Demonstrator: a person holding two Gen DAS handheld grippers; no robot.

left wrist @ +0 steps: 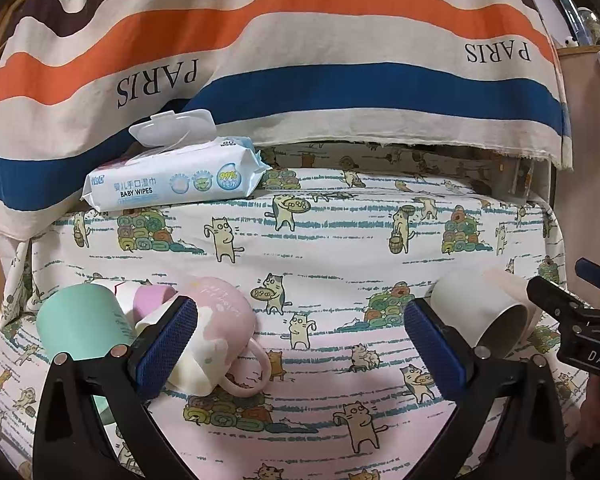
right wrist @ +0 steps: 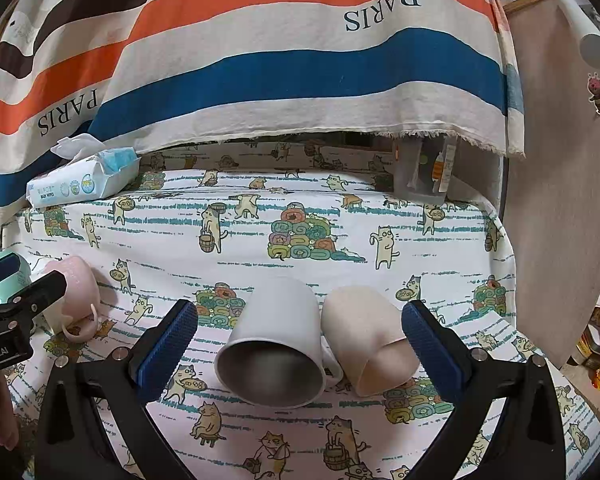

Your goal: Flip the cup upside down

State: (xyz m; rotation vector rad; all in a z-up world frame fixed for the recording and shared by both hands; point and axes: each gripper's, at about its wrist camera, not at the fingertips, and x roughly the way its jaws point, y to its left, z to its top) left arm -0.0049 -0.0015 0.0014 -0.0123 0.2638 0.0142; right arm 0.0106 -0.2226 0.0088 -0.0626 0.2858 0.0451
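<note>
Several cups lie on their sides on the cat-print tablecloth [left wrist: 320, 240]. In the left wrist view a pink mug [left wrist: 220, 320] with its handle toward me, a teal cup [left wrist: 80, 320] and a lilac cup [left wrist: 152, 298] cluster by my left gripper's left finger. My left gripper [left wrist: 300, 344] is open and empty. In the right wrist view a white mug [right wrist: 276, 348] with its mouth toward me and a beige cup [right wrist: 368, 344] lie side by side between the open fingers of my right gripper [right wrist: 300, 344]. Neither is gripped. The white mug [left wrist: 480, 312] also shows at the right of the left wrist view.
A pack of baby wipes [left wrist: 172, 180] with its lid open sits at the back left. A striped "PARIS" cloth [left wrist: 300, 60] hangs behind the table. A clear plastic box [right wrist: 424, 172] stands at the back right. A wooden panel [right wrist: 560, 180] borders the right side.
</note>
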